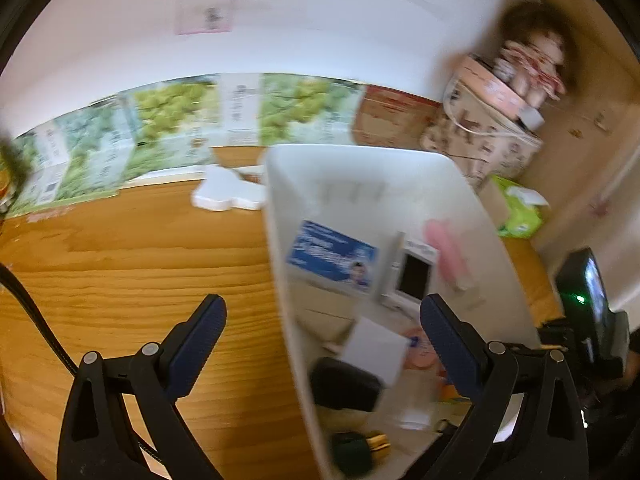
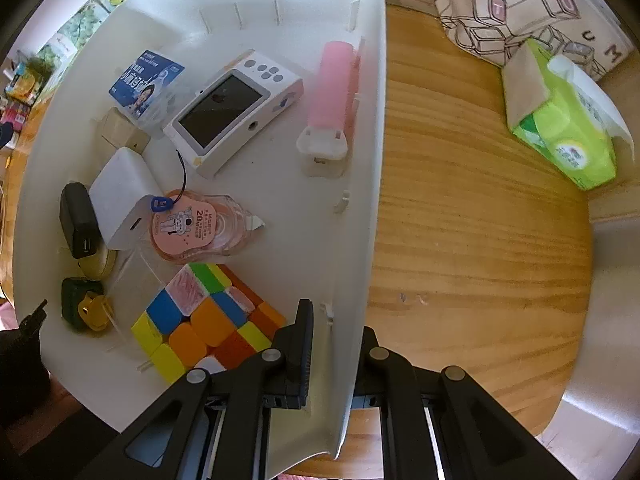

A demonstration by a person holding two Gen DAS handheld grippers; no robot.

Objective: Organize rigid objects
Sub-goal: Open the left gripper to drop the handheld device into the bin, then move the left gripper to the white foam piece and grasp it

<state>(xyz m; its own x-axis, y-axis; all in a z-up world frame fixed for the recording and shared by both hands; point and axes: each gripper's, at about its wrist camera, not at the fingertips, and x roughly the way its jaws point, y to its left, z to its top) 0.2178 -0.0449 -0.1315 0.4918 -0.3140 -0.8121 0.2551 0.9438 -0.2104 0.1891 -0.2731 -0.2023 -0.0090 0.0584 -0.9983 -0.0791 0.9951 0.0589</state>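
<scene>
Pinching the near side wall of the white bin (image 2: 360, 184), the right claw (image 2: 332, 344) points straight down, one finger inside, one outside. Beside its inner finger lies a puzzle cube (image 2: 204, 316); farther in sit a pink tape dispenser (image 2: 192, 228), a white gadget with a screen (image 2: 228, 112) and a pink tube (image 2: 332, 80). Thin, stiff plastic, the bin probably flexes and tips if lifted by one wall. The left claw (image 1: 324, 340) is spread, its fingers straddling the opposite wall without touching; gripping there would balance the load.

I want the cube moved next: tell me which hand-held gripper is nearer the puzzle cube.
Right. The right hand-held gripper clamps the bin wall beside the puzzle cube; the left hand-held gripper is open, farther off.
</scene>
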